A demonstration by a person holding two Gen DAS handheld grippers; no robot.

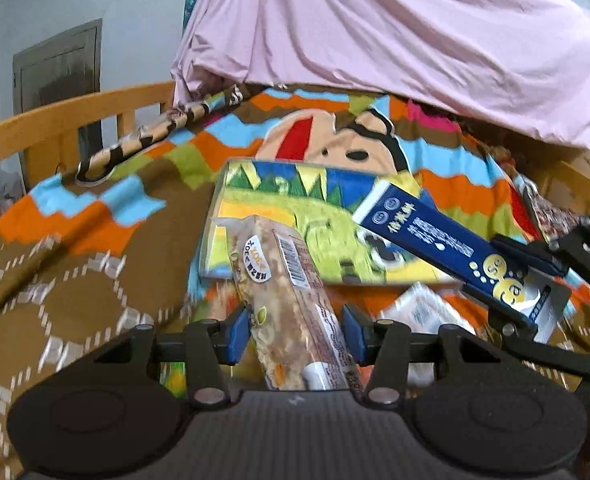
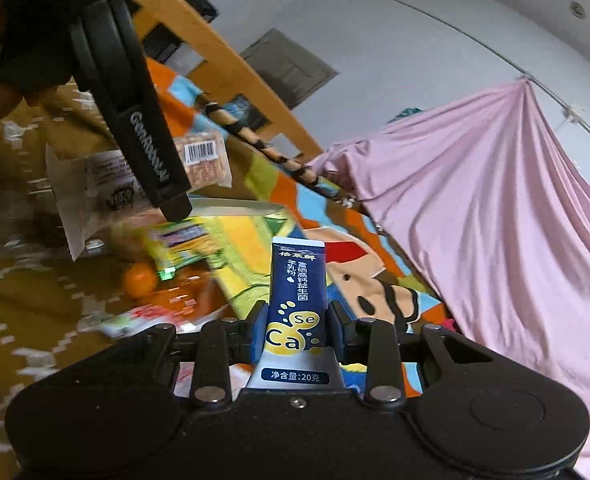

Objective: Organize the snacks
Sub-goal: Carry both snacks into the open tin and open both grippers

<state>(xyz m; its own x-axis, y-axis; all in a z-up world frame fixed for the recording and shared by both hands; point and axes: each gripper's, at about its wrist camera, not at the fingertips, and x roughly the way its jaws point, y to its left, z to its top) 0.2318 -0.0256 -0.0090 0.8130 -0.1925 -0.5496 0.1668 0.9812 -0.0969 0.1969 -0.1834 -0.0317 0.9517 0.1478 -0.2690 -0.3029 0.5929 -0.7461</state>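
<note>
Claws grip snacks: left claw [image 1: 297, 334] cereal bar [image 1: 295, 300], right claw [image 2: 297, 330] blue sachet [image 2: 297, 300].

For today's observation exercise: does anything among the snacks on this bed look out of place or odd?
Mostly the mess: snack packets lie scattered on the blanket beside the colourful box, and an orange sits loose among them. Nothing looks spilled or torn.

The left wrist view looks low and close across the bed [image 1: 75, 280] toward the pink sheet [image 1: 375, 32] at 12 o'clock. The right wrist view, rolled sideways, sits equally close, sharing the colourful box [image 2: 247, 248], with the sheet [image 2: 495, 200] at 3 o'clock.
</note>
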